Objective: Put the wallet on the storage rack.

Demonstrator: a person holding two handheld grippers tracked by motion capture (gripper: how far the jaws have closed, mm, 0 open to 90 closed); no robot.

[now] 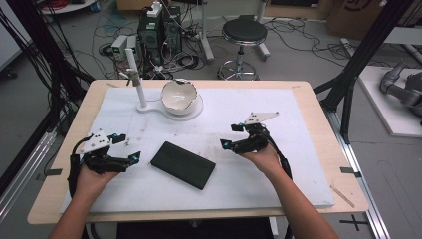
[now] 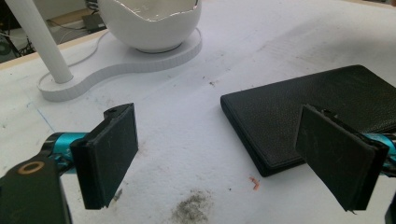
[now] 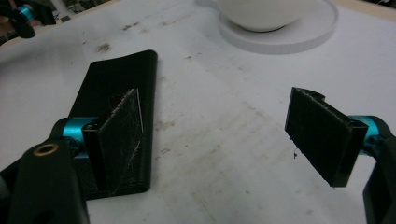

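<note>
Black leather wallet [image 1: 183,164] lies centre frame, long axis upper-left to lower-right | we hold left hand-held gripper [image 1: 130,159] nearer, right hand-held gripper [image 1: 228,145] farther | both released

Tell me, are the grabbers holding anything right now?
No, nothing is held. The left gripper and right gripper both stand open, on either side of the black wallet lying flat on the table.
</note>
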